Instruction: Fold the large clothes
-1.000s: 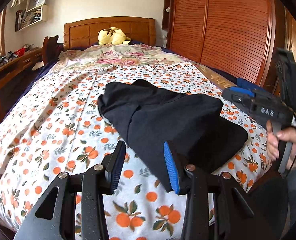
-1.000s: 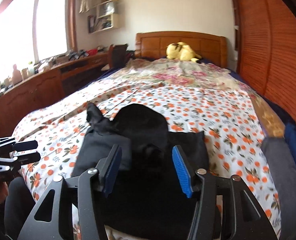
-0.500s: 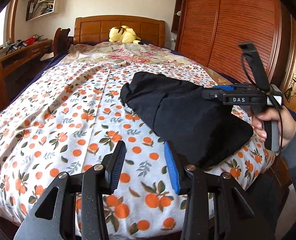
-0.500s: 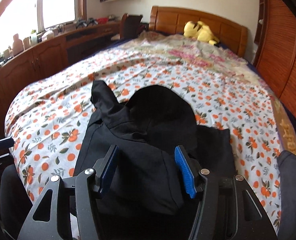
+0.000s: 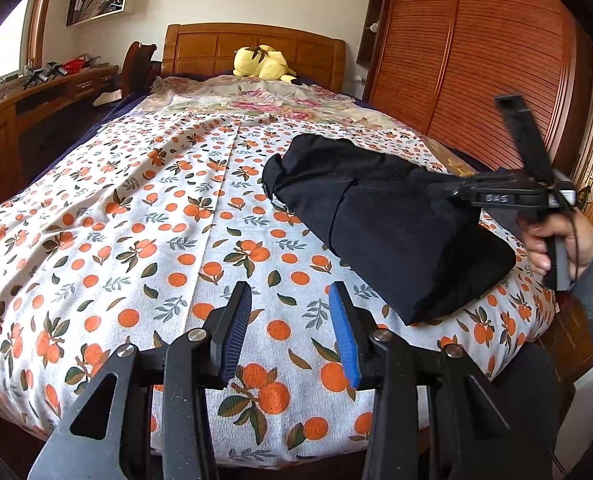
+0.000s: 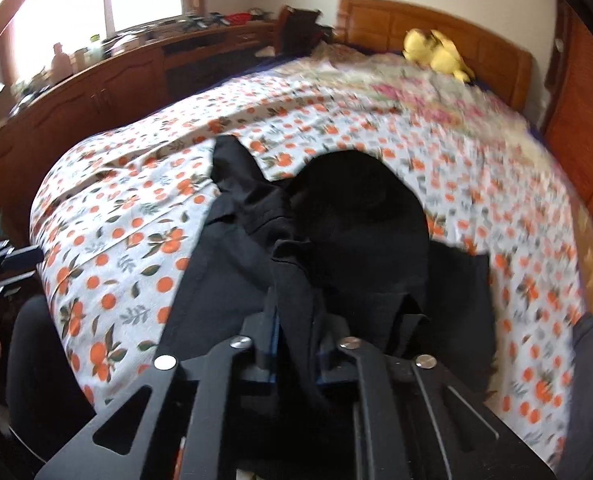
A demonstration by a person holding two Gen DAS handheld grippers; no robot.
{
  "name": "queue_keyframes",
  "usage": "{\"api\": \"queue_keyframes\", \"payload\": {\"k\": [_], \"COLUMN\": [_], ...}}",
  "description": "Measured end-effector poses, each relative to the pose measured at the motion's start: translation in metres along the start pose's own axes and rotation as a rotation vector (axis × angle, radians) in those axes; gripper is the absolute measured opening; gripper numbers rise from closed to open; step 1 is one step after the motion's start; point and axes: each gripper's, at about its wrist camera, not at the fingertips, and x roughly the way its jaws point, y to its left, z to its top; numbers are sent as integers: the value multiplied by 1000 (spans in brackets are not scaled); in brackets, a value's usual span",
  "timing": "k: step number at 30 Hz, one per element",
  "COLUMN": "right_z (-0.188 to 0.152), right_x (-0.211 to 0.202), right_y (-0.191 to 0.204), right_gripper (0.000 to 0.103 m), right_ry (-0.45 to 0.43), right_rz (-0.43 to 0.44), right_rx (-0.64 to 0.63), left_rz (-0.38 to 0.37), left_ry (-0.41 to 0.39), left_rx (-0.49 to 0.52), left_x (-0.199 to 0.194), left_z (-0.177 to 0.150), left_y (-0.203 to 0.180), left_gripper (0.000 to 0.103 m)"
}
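A folded black garment (image 5: 380, 224) lies on the right side of the bed with the orange-print sheet (image 5: 136, 220). In the right wrist view the garment (image 6: 336, 240) fills the middle, and my right gripper (image 6: 296, 332) is shut on a fold of its near edge. In the left wrist view the right gripper (image 5: 448, 192) comes in from the right, its tip buried in the garment's cloth. My left gripper (image 5: 290, 332) is open and empty above the sheet near the foot of the bed, left of the garment.
A yellow plush toy (image 5: 262, 66) lies by the wooden headboard (image 5: 252, 46). A slatted wooden wardrobe (image 5: 476, 60) stands along the right side. A wooden desk with clutter (image 6: 108, 76) runs along the left under the window.
My right gripper has moved down onto the garment and closed on a fold of it. My left gripper has drifted left, away from the garment, still open.
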Motion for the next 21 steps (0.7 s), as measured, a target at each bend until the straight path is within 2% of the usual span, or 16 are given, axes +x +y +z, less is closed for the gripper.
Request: {"api": "queue_keyframes", "payload": {"k": [3, 5, 9, 12, 16, 19, 21], "right_z": [6, 9, 3, -19, -71, -113, -129], "right_x": [-37, -61, -98, -111, -92, -53, -38], "right_y": [11, 13, -6, -28, -66, -84, -84], "right_gripper": [8, 7, 7, 7, 7, 7, 7], "right_ry": [-82, -131, -199, -210, -116, 21, 43], "right_rz": [-13, -51, -102, -149, -245, -268, -255], "right_rx": [-59, -81, -39, 21, 149, 211, 228], "left_rz": [-8, -8, -18, -30, -46, -58, -67], "left_ry": [1, -1, -7, -10, -8, -5, -6], "left_rx": [10, 15, 31, 36, 47, 47, 46], "left_x": [1, 1, -1, -1, 0, 3, 5], "left_z": [-1, 0, 3, 4, 2, 3, 3], "left_y": [-2, -6, -13, -18, -24, -28, -30], "left_gripper": [41, 41, 41, 41, 41, 41, 42]}}
